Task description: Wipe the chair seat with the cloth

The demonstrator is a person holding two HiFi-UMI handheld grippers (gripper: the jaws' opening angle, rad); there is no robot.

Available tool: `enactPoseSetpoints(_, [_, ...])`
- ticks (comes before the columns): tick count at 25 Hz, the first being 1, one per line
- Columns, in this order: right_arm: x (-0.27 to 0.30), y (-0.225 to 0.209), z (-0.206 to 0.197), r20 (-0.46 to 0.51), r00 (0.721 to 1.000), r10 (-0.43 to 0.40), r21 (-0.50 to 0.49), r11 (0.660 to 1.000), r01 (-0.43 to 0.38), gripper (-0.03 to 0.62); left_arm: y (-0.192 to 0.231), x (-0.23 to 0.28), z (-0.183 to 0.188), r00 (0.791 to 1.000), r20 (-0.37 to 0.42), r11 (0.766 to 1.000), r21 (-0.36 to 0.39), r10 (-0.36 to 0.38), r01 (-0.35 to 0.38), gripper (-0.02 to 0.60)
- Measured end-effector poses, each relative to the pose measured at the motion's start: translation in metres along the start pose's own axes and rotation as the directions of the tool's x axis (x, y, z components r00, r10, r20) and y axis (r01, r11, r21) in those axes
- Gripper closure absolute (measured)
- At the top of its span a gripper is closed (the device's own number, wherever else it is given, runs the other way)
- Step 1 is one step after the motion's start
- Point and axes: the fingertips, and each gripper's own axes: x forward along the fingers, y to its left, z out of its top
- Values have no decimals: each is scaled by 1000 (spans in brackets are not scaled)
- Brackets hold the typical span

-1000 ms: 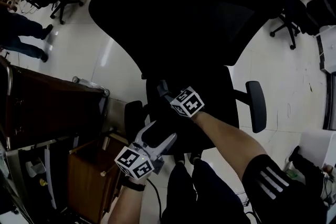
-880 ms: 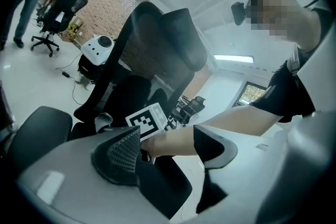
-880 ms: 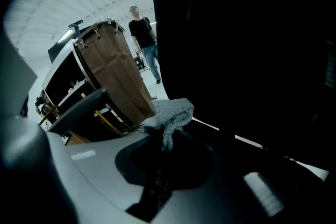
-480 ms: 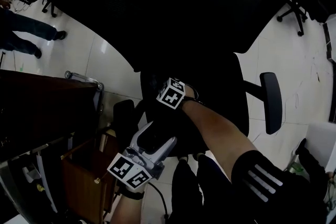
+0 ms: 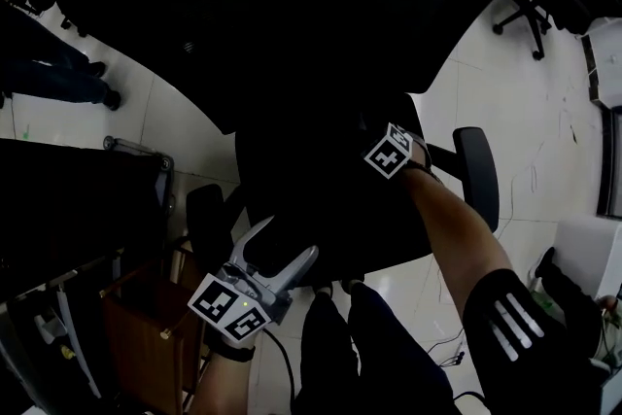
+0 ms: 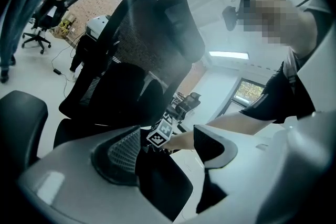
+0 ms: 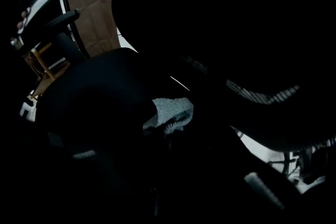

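Right arm: bare forearm (image 5: 442, 228) reaches from the lower right across the chair seat (image 5: 321, 209), black sleeve (image 5: 510, 330) with 3 white stripes at the elbow end. Marker cube (image 5: 392, 152) sits over the right side of the seat, close to the right armrest (image 5: 476, 185)

Right claw (image 7: 167, 123): view very dark; closed on the cloth (image 7: 170, 110), a pale, knobbly fold bunched at the tips and lying against the dark seat

Left hand low at the seat's front-left edge, just beside the left armrest (image 5: 204, 228). Left claw (image 5: 292, 236) points up over the seat; its 2 white jaws stand well apart with nothing held, only the seat edge and the other cube in the gap

Brown wooden cabinet (image 5: 136, 326) stands left of the chair; contents cannot be made out
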Motion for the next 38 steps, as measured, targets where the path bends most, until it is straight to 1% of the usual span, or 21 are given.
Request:
enactPoseSetpoints(3, [-20, -39, -29, -23, 998, -66, 59, 996, 67, 565, -5, 2, -2, 1000, -6, 1000, 1, -5, 5, 241])
enactPoseSetpoints(5, [-32, -59, -43, -57, 992, -115, 101, 988, 120, 565, -7, 0, -3, 1000, -8, 1000, 0, -5, 5, 241])
enactPoseSetpoints(7, [-37, -63, -44, -56, 989, -134, 141, 980, 141, 565, -7, -5, -5, 1000, -10, 1000, -3, -2, 2, 241])
enactPoseSetpoints(8, [-37, -57, -38, -34, 992, -124, 166, 978, 128, 565, -6, -8, -6, 1000, -11, 1000, -4, -1, 1, 241])
enactPoseSetpoints(9, [-37, -44, -26, 2, 995, -98, 189, 977, 95, 565, -6, -11, -8, 1000, -12, 1000, -4, 1, -1, 241])
enactPoseSetpoints(11, [-29, 3, 8, 88, 996, -1, 190, 982, -16, 565, -5, -17, -10, 1000, -13, 1000, -6, 10, -10, 241])
enactPoseSetpoints(13, [-19, 67, 44, 139, 984, 113, 130, 983, -131, 565, -5, -24, -12, 1000, -11, 1000, -13, 23, -24, 241])
enactPoseSetpoints(14, [-14, 100, 61, 152, 976, 158, 85, 981, -173, 565, -5, -27, -13, 1000, -10, 999, -17, 29, -30, 241])
enactPoseSetpoints(16, [-7, 157, 93, 175, 957, 230, 2, 972, -234, 565, -5, -32, -14, 999, -11, 999, -20, 35, -36, 241])
enactPoseSetpoints(19, [-5, 224, 131, 212, 917, 337, -56, 941, -333, 565, -1, -37, -16, 999, -10, 999, -20, 42, -42, 241])
enactPoseSetpoints(21, [1, 251, 138, 200, 907, 371, -87, 928, -361, 565, 3, -41, -19, 999, -8, 998, -20, 51, -51, 241])
enactPoseSetpoints(23, [6, 262, 135, 178, 907, 383, -111, 923, -368, 565, 7, -45, -21, 998, -2, 998, -25, 60, -60, 241])
enactPoseSetpoints(26, [8, 250, 118, 174, 911, 374, -79, 927, -365, 565, 8, -47, -28, 998, -3, 997, -37, 60, -60, 241])
enactPoseSetpoints(28, [7, 232, 96, 157, 925, 347, -32, 937, -347, 565, 6, -46, -32, 998, -10, 997, -44, 56, -56, 241])
enactPoseSetpoints(30, [4, 207, 60, 115, 945, 305, 9, 951, -308, 565, 4, -43, -32, 999, -13, 998, -49, 47, -48, 241])
enactPoseSetpoints(33, [-9, 166, 2, 53, 969, 239, 29, 970, -241, 565, -3, -36, -31, 999, -17, 998, -50, 33, -34, 241])
enactPoseSetpoints(36, [-27, 125, -55, -14, 985, 170, 38, 985, -170, 565, -13, -28, -29, 1000, -22, 999, -44, 11, -12, 241])
enactPoseSetpoints(38, [-40, 99, -82, -34, 991, 128, 59, 990, -126, 565, -19, -23, -29, 1000, -24, 999, -41, -2, 1, 241])
